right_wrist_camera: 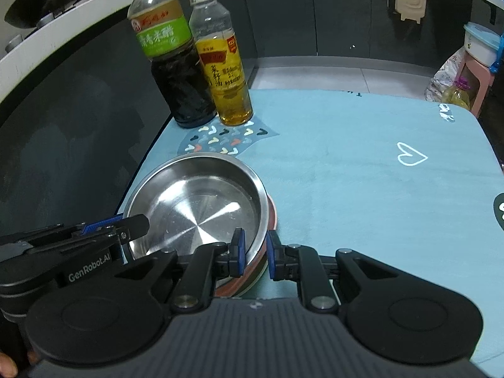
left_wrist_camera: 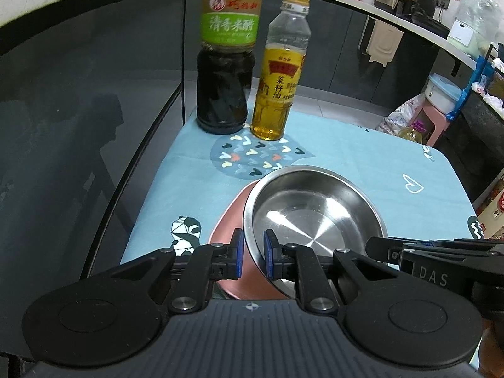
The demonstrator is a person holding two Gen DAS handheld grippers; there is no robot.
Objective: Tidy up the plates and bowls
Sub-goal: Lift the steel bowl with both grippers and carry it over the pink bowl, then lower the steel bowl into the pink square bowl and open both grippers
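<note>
A steel bowl (left_wrist_camera: 312,211) sits in a pink plate (left_wrist_camera: 230,220) on the blue tablecloth. My left gripper (left_wrist_camera: 253,256) straddles the bowl's left rim, jaws a little apart with a small gap on each side of the rim. My right gripper (right_wrist_camera: 255,253) straddles the bowl (right_wrist_camera: 195,208) at its right rim, over the edge of the pink plate (right_wrist_camera: 242,280), jaws likewise a little apart. Each gripper shows in the other's view: the right one in the left wrist view (left_wrist_camera: 387,247), the left one in the right wrist view (right_wrist_camera: 135,223).
A dark vinegar bottle (left_wrist_camera: 225,60) and a yellow oil bottle (left_wrist_camera: 278,78) stand at the table's far left edge, behind the bowl. The tablecloth (right_wrist_camera: 362,173) stretches to the right. A dark cabinet wall runs along the left. A pink stool (right_wrist_camera: 475,85) stands beyond the far right corner.
</note>
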